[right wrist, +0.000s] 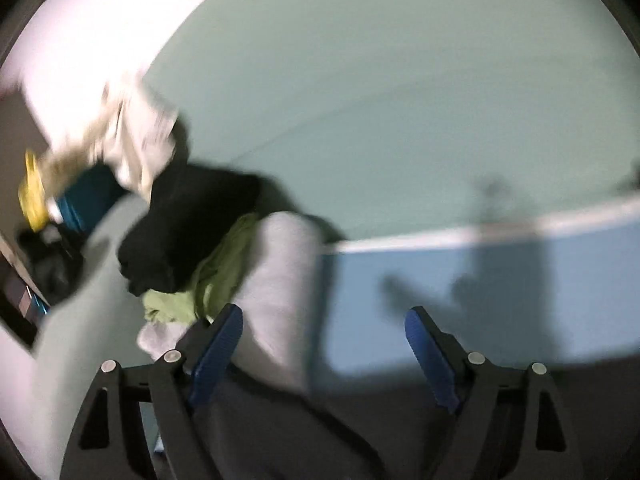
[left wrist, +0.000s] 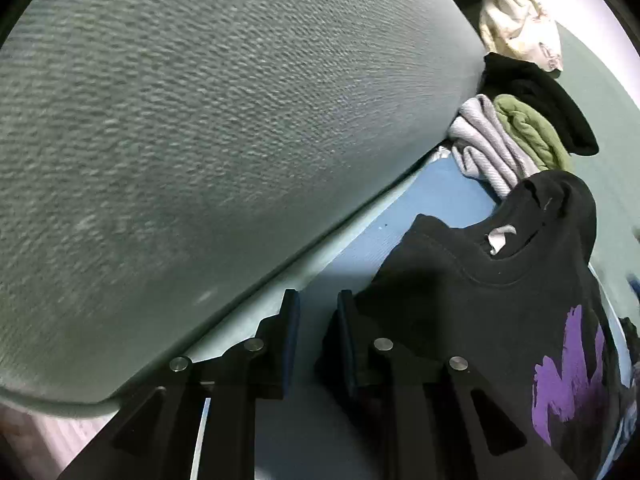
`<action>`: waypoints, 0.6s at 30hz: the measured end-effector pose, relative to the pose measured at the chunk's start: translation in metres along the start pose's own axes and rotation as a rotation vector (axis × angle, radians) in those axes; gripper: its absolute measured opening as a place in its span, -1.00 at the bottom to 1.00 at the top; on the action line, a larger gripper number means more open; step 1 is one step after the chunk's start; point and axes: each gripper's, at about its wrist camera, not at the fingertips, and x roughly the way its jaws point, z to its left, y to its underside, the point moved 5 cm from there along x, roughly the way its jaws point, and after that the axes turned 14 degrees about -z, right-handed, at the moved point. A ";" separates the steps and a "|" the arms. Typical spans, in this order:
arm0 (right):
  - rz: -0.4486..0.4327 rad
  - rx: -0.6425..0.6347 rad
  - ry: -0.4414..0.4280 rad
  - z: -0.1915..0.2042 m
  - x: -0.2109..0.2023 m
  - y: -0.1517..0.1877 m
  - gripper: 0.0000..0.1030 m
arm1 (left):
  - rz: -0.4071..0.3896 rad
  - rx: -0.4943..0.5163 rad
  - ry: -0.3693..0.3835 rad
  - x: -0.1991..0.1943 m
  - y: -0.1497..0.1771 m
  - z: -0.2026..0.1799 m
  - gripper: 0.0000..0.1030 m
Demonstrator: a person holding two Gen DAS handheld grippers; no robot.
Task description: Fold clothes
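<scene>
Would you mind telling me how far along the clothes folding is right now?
Done: grey, green and black garments look folded by the cushion. In hand: nothing; the left gripper is slightly open beside the black shirt, the right gripper wide open. Left: that shirt, and the cream garment.

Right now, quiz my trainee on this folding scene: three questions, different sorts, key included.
1. True or false: the right gripper is shut.
2. The print on the black sweatshirt is: A red, B purple, C white.
3. In the pile, the green garment lies between the grey garment and which other?

Key: 1 false, its jaws stand wide apart. 2 B. 3 the black garment.
</scene>
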 end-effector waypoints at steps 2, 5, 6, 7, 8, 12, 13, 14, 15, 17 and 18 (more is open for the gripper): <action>0.047 -0.030 0.043 -0.036 -0.055 0.025 0.67 | 0.007 -0.033 -0.061 -0.008 0.002 0.005 -0.46; 0.119 -0.075 0.107 -0.090 -0.139 0.063 0.66 | 0.069 -0.167 -0.137 -0.025 0.007 0.018 -0.41; 0.153 -0.089 0.141 -0.108 -0.162 0.077 0.64 | 0.104 -0.194 -0.099 -0.030 0.010 0.016 -0.40; 0.190 -0.082 0.175 -0.122 -0.184 0.093 0.59 | 0.131 -0.201 -0.068 -0.034 0.012 0.013 -0.39; 0.223 -0.058 0.201 -0.134 -0.208 0.110 0.53 | 0.151 -0.196 -0.043 -0.040 0.015 0.009 -0.31; 0.251 0.102 0.134 -0.139 -0.287 0.171 0.55 | 0.246 -0.192 0.091 -0.068 0.038 -0.012 0.03; 0.259 0.121 0.109 -0.134 -0.300 0.186 0.60 | 0.278 -0.199 0.140 -0.074 0.046 -0.020 0.03; 0.272 0.130 0.085 -0.129 -0.313 0.200 0.63 | 0.316 -0.207 0.180 -0.079 0.055 -0.028 0.04; 0.292 0.129 0.066 -0.121 -0.322 0.215 0.63 | 0.354 -0.213 0.216 -0.083 0.064 -0.036 0.04; 0.341 0.109 0.045 -0.107 -0.333 0.243 0.63 | 0.418 -0.238 0.241 -0.089 0.079 -0.043 0.04; 0.358 0.102 0.045 -0.105 -0.339 0.253 0.63 | 0.442 -0.256 0.243 -0.092 0.086 -0.043 0.04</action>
